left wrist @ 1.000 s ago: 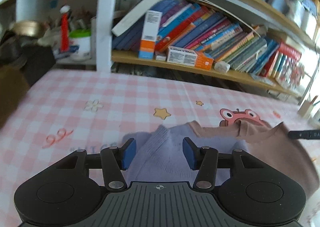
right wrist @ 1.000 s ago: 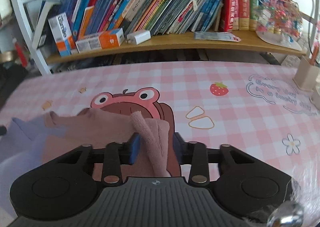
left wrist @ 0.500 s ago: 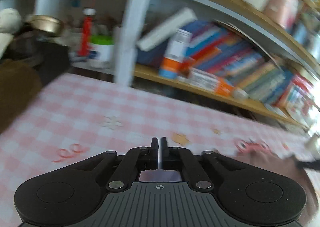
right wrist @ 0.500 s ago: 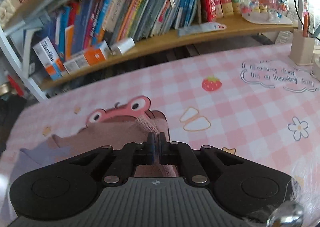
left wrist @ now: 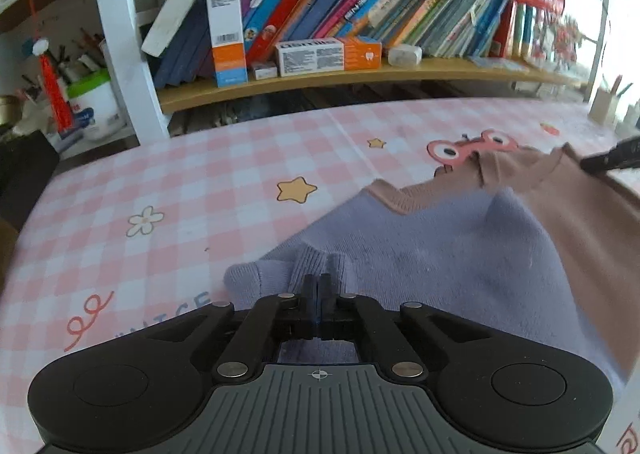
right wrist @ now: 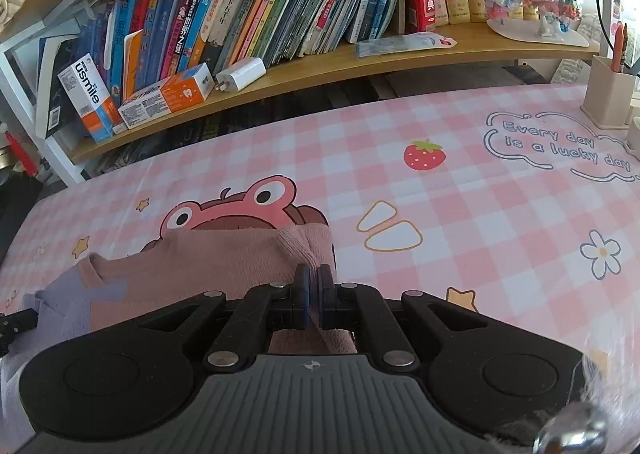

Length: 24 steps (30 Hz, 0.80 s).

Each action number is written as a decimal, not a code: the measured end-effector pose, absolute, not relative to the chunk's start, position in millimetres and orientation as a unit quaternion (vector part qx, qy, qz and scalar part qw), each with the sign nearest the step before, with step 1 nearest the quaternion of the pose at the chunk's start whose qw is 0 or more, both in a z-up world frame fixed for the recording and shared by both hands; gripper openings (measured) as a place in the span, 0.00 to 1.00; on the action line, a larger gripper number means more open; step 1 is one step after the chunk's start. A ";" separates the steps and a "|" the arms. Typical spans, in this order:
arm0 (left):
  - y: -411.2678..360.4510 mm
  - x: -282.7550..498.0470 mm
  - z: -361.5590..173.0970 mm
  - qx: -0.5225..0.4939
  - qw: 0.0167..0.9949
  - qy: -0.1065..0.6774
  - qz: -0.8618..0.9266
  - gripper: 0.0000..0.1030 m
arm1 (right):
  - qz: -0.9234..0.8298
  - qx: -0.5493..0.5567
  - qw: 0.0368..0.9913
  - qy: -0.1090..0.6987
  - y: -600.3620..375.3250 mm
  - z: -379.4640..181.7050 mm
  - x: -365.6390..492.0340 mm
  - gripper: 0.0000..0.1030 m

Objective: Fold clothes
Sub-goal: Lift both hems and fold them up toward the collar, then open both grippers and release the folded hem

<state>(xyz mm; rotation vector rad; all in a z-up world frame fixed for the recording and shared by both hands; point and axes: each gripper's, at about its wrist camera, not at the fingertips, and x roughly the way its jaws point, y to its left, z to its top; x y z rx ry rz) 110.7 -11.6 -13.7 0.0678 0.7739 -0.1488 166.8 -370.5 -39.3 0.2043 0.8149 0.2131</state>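
While the knit garment [left wrist: 460, 254] lies spread on the pink checked tablecloth [left wrist: 200, 182], the left gripper [left wrist: 317, 286] is fully closed, pinching a ridge of its lilac edge. Further right, the right gripper [right wrist: 313, 286] is likewise clamped on the dusty-pink edge. To fold well, both corners should probably rise together, level, keeping the cloth taut so the fold lands straight.

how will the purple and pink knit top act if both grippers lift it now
Likely floppy: the knit top already bunches at the left gripper and right gripper. Its middle would probably sag. Ribbed fabric should hold without slipping.
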 end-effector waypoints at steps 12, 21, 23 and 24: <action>-23.8 112.2 -15.1 0.073 0.921 0.376 -0.075 0.39 | 0.107 0.102 0.903 0.405 -369.6 -42.8 169.1 0.04; 17.2 106.2 -2.1 -0.043 0.942 0.331 -0.013 0.04 | 0.100 0.103 0.903 0.406 -371.0 -44.6 167.7 0.04; 21.3 115.5 -19.8 -0.041 0.930 0.365 0.000 0.04 | 0.099 0.100 0.902 0.407 -369.2 -46.7 167.6 0.04; 18.8 116.6 -21.8 -0.034 0.931 0.364 0.001 0.04 | 0.096 0.088 0.904 0.407 -365.9 -46.0 167.6 0.04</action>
